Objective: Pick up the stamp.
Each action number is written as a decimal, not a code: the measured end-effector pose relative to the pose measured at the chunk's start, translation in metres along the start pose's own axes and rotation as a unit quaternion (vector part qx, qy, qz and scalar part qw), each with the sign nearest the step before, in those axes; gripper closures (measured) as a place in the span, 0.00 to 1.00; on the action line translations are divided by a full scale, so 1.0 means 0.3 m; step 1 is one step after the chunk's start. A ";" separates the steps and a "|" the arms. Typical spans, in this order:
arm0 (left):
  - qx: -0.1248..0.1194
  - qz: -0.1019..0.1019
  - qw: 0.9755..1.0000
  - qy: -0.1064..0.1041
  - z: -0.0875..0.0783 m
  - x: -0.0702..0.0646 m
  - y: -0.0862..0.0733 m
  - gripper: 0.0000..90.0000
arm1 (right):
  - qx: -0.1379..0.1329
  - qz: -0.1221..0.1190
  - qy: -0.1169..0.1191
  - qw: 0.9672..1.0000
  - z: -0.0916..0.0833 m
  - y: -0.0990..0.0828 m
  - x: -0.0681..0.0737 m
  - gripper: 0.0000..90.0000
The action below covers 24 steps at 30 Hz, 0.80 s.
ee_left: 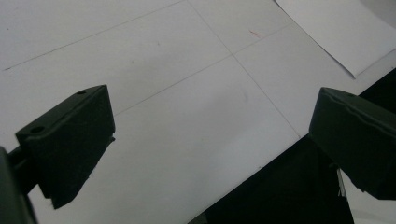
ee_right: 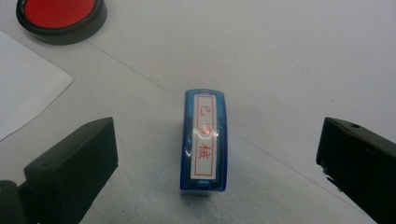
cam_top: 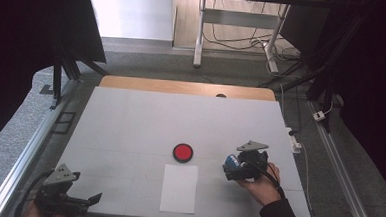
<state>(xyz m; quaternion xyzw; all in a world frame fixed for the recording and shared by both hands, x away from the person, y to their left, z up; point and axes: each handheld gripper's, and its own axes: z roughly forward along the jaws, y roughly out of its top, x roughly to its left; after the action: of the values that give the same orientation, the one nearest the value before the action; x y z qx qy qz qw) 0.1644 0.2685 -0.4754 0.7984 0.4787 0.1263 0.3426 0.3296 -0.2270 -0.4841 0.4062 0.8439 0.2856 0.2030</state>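
We look down on a pale grey worktop (cam_top: 130, 120) with a wooden edge (cam_top: 182, 87) showing along its far side. Metal rails (cam_top: 20, 159) run along both sides of it over grey carpet (cam_top: 9, 129). Beyond, we see a white-legged desk frame (cam_top: 200, 34) standing on a light wooden floor (cam_top: 185, 18), with loose cables (cam_top: 234, 40) trailing beneath it. Dark curtains (cam_top: 25, 29) close off the left and right.

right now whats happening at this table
A person holds tongs in each hand. The right tongs are open around a blue stamp standing on the table, jaws clear of its sides. The red ink pad and white paper sheet sit nearby. The left tongs rest open at the table's near left corner.
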 end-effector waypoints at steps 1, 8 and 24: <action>0.000 0.000 1.000 0.000 0.000 0.000 0.000 0.01 | 0.001 0.001 0.000 1.000 0.002 0.001 -0.001 0.02; 0.000 0.003 1.000 0.002 0.001 -0.001 0.000 0.01 | 0.006 -0.002 0.005 1.000 0.004 0.003 -0.006 0.25; 0.004 0.010 1.000 0.003 0.003 -0.006 0.001 0.01 | 0.021 -0.012 0.027 0.999 0.005 0.018 -0.003 0.67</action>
<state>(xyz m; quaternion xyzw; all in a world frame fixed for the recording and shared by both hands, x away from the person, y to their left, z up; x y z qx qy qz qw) 0.1642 0.2665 -0.4755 0.8039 0.4724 0.1300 0.3372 0.3341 -0.2244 -0.4816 0.3925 0.8596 0.2764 0.1751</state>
